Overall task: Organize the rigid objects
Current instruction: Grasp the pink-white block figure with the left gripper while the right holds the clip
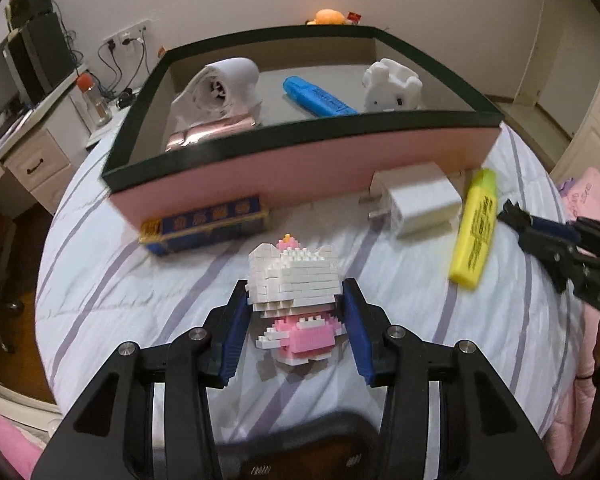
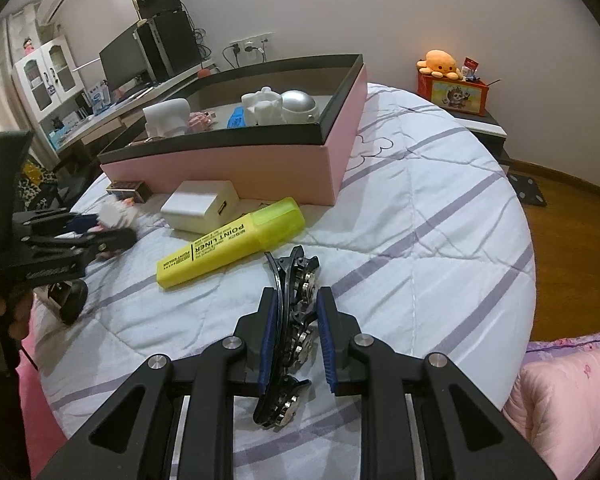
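Pink-walled and black-rimmed, the storage box (image 1: 300, 168) is sitting across the upper middle of the left wrist view on the striped bed quilt (image 1: 380, 272), and it is lying straight ahead of both tools. The left hand-held gripper (image 1: 297, 316) is pinching the white and pink brick figure (image 1: 291, 276) at lower centre of that view, its blue pads pressing on the figure's two sides, with the figure's head pointing up the frame toward the box wall. The right hand-held gripper (image 2: 297, 332) is clamped on the black jewelled hair clip (image 2: 293, 320) at lower centre of the right wrist view; the clip's long axis is running along the fingers, up the frame toward the box, with both ends sticking out past the pads. Between the clip and the box, the yellow highlighter (image 2: 229, 242) is lying slantwise from lower left to upper right, just beside the white charger (image 2: 199, 206), which is resting close against the pink wall. The blue carton (image 1: 205, 226) is sitting against the same wall toward the left of the left wrist view. Judging from this, each held piece is probably needing a lift over the near rim; the left tool looks the nearer to that rim, with only bare quilt ahead of it.
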{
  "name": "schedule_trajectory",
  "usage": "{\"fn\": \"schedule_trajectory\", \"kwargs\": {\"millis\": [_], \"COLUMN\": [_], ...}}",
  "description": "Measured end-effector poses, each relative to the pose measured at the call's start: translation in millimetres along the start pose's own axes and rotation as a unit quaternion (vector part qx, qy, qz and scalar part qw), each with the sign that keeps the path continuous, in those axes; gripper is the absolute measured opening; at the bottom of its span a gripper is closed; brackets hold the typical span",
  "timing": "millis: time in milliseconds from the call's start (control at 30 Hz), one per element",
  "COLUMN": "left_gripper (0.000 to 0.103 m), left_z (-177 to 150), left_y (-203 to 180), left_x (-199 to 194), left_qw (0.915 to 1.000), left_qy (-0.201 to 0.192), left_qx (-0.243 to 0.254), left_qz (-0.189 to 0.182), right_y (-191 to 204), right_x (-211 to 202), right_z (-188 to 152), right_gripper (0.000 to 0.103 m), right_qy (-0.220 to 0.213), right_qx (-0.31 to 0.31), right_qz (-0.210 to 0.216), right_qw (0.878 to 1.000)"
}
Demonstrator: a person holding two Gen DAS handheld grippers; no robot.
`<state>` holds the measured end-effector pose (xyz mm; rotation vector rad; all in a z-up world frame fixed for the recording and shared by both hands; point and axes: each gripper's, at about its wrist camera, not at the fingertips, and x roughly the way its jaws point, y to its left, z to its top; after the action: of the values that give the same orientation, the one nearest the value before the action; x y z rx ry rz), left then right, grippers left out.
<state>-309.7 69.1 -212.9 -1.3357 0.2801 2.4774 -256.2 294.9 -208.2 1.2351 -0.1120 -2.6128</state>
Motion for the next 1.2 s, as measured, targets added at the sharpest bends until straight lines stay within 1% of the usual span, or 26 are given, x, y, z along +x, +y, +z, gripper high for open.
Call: {"fn": "schedule_trajectory", "kwargs": {"millis": [100,233,300,333,367,400,433,467,500,533,567,633,700,800,867,900,967,1200], "left_gripper": [0.047,0.048,0.048,0.05,0.052,0.057,0.063,0.068,0.076,0.081,0.082,0.089,0.097,0.103,0.103,0.103,0.103,0.103], "left_z": [-12,-19,-20,-20,-20,-20,-20,-20,-21,-21,-22,-24,-25,-25,-25,-25,-26,-29], "left_y": [5,13,17,18,19,19,19,19,20,21,21,22,24,29,29,28,28,28], "left_x": [-8,-12,-12,-13,-13,-12,-12,-11,-10,-9,-8,-7,-5,-1,1,1,2,2], "left_qw": [1.0,0.9999,0.9999,0.9999,0.9999,0.9998,0.9997,0.9997,0.9995,0.9995,0.9994,0.9993,0.999,0.9984,0.9984,0.9985,0.9987,0.9987], "left_qy": [0.003,0.007,0.007,0.006,0.005,0.005,0.004,0.003,0.002,0.002,0.003,0.001,0.002,0.007,0.008,0.006,0.001,-0.018], "left_qx": [0.004,0.001,-0.006,-0.011,-0.015,-0.016,-0.017,-0.02,-0.025,-0.027,-0.027,-0.028,-0.035,-0.044,-0.046,-0.045,-0.042,-0.041], "left_qz": [0.001,0.009,0.005,0.003,0.005,0.01,0.014,0.017,0.018,0.019,0.02,0.024,0.028,0.034,0.03,0.029,0.028,0.023], "right_y": [2,3,3,3,3,4,5,7,9,11,15,21,26,36,43,44,42,39], "right_x": [-3,-7,-8,-9,-9,-9,-9,-9,-9,-9,-8,-7,-6,-3,-1,-1,-2,-3], "right_z": [-3,-8,-11,-12,-12,-13,-14,-14,-15,-16,-17,-19,-21,-24,-26,-27,-27,-29], "right_gripper": [0.021,0.021,0.023,0.024,0.027,0.032,0.034,0.039,0.045,0.049,0.056,0.06,0.07,0.079,0.081,0.082,0.082,0.082], "right_qy": [0.003,0.002,0.0,-0.002,-0.004,-0.005,-0.008,-0.01,-0.012,-0.015,-0.019,-0.023,-0.027,-0.03,-0.03,-0.031,-0.033,-0.04], "right_qx": [0.0,0.007,0.012,0.014,0.015,0.015,0.012,0.009,0.006,0.0,-0.008,-0.02,-0.03,-0.054,-0.073,-0.072,-0.065,-0.071], "right_qz": [-0.008,-0.012,-0.012,-0.011,-0.009,-0.008,-0.005,-0.003,-0.003,-0.001,0.002,-0.002,-0.009,-0.02,-0.04,-0.043,-0.038,-0.03], "right_qw": [1.0,1.0,1.0,1.0,1.0,1.0,1.0,1.0,1.0,1.0,1.0,1.0,0.999,0.998,0.996,0.996,0.997,0.996]}}
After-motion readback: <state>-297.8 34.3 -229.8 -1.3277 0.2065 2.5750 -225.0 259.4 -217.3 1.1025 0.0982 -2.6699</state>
